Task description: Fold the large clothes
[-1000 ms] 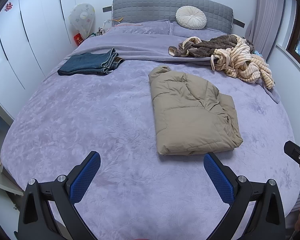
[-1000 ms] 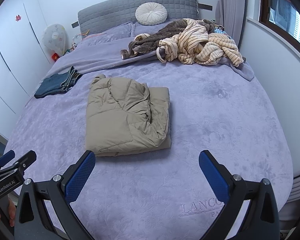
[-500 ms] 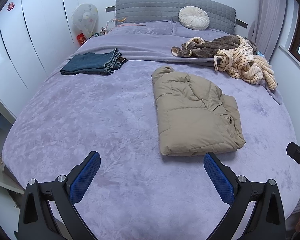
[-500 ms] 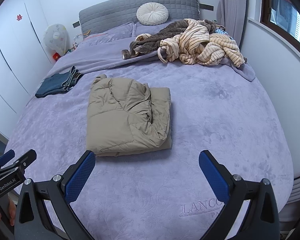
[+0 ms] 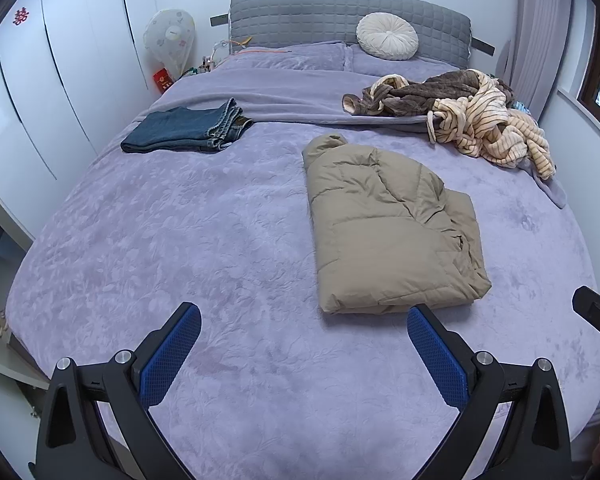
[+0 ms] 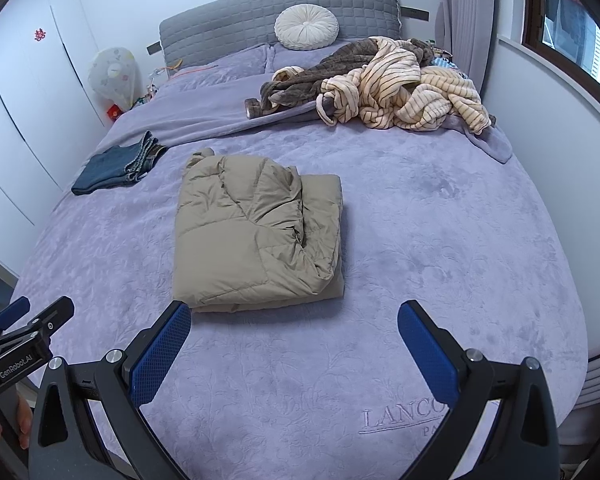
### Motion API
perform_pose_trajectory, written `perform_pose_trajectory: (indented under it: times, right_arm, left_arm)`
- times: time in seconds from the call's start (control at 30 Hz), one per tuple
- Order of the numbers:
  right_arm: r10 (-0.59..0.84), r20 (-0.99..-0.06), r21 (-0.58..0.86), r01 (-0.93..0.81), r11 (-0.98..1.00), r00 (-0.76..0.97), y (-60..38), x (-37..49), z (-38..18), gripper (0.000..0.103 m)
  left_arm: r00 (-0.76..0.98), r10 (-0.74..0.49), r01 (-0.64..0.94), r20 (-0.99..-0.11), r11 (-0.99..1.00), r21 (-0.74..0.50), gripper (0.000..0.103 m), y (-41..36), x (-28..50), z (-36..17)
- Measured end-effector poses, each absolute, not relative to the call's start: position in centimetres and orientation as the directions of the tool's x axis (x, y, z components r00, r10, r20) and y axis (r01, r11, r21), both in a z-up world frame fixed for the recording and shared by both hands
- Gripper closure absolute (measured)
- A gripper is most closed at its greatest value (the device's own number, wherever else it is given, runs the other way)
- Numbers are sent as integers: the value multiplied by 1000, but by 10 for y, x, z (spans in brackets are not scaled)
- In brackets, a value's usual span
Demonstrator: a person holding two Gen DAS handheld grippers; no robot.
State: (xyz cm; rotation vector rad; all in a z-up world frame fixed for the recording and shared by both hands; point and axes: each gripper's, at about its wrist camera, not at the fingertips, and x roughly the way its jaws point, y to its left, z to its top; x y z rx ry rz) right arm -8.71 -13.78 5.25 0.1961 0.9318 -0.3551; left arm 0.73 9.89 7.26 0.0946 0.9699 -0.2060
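A tan puffer jacket lies folded into a rectangle on the purple bed cover; it also shows in the right wrist view. My left gripper is open and empty, above the bed's near edge, short of the jacket. My right gripper is open and empty, just in front of the jacket's near edge. Folded blue jeans lie at the far left, also in the right wrist view. A heap of unfolded striped and brown clothes lies at the far right, also in the right wrist view.
A grey headboard and a round white cushion are at the far end. White wardrobes stand on the left, a wall and window on the right. The other gripper shows at each view's edge.
Both views have shifted slightly; the jacket sits a little further right in the left wrist view. Both grippers stay open. The clothes have not moved.
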Motion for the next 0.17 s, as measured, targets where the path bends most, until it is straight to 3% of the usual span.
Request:
perform_pose_trajectory:
  times: [0.17]
  right_arm:
    - [-215,-811,13,385,923,544,-136,-88,52,0]
  left_arm:
    - [552,-138,224,-822,974,-13,0,95,7,73]
